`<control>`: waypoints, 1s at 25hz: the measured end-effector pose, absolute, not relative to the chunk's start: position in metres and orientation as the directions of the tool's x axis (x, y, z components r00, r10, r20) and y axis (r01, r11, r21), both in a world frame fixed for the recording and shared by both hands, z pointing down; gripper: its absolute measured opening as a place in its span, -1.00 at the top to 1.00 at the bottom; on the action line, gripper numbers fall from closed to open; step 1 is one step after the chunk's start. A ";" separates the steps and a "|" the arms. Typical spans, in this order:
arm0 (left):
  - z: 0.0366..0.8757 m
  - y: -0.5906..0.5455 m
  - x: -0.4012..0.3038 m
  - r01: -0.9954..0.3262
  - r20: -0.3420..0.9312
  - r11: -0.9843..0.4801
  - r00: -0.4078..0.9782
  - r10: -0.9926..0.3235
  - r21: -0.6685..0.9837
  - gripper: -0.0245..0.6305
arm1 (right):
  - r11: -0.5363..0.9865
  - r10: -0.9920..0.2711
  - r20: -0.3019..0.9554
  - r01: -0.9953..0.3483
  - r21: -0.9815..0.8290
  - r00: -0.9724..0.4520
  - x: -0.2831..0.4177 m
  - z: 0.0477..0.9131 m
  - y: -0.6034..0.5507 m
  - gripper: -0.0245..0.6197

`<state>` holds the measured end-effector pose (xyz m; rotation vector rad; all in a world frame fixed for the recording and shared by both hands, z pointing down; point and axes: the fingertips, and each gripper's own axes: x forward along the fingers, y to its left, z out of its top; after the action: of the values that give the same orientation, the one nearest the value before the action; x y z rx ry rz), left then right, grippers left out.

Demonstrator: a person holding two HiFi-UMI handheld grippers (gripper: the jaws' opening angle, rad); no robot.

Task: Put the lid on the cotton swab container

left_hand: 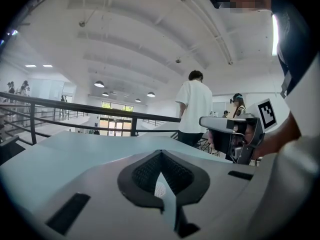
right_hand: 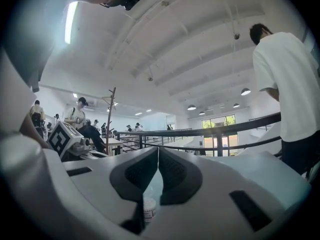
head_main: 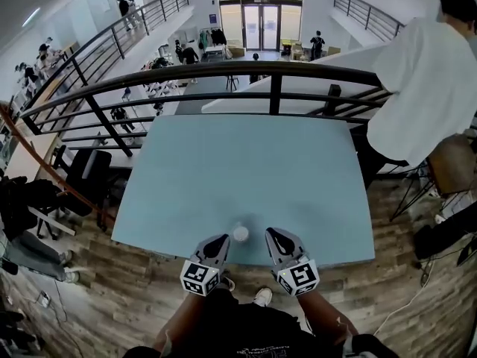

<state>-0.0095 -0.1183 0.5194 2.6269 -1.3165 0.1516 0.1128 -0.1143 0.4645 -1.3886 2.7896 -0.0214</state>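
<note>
A small round cotton swab container (head_main: 240, 233), clear with a white top, stands near the front edge of the pale blue table (head_main: 246, 170). I cannot make out a separate lid. My left gripper (head_main: 225, 238) is just left of it and my right gripper (head_main: 269, 233) just right, both low and pointing over the table. In the left gripper view the left gripper (left_hand: 161, 155) has its jaws together, and a whitish bit of the container (left_hand: 159, 188) shows through the slit. In the right gripper view the right gripper (right_hand: 158, 150) is shut and empty, with the container (right_hand: 148, 209) showing below its jaws.
A black railing (head_main: 223, 73) runs behind the table's far edge. A person in a white shirt (head_main: 425, 88) stands at the far right corner. Black chairs (head_main: 82, 177) sit left of the table. The wooden floor (head_main: 112, 289) lies below the near edge.
</note>
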 end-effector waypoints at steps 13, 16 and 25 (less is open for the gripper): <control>0.542 -0.145 -0.033 -0.819 0.195 -0.551 0.573 -0.796 0.159 0.90 | 0.649 -0.757 0.078 -0.761 -0.022 -0.648 0.067 0.500 -0.135 0.86; 0.547 -0.154 -0.043 -0.828 0.196 -0.536 0.560 -0.805 0.162 0.90 | 0.664 -0.742 0.103 -0.747 -0.027 -0.663 0.057 0.506 -0.139 0.86; 0.577 -0.163 -0.039 -0.835 0.201 -0.531 0.550 -0.810 0.145 0.89 | 0.734 -0.670 0.141 -0.679 -0.022 -0.729 0.031 0.541 -0.137 0.86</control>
<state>-0.0387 -0.1627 0.5775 2.5626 -1.3821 0.1599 0.0313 -0.1371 0.5414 -1.1867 3.0392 -0.1180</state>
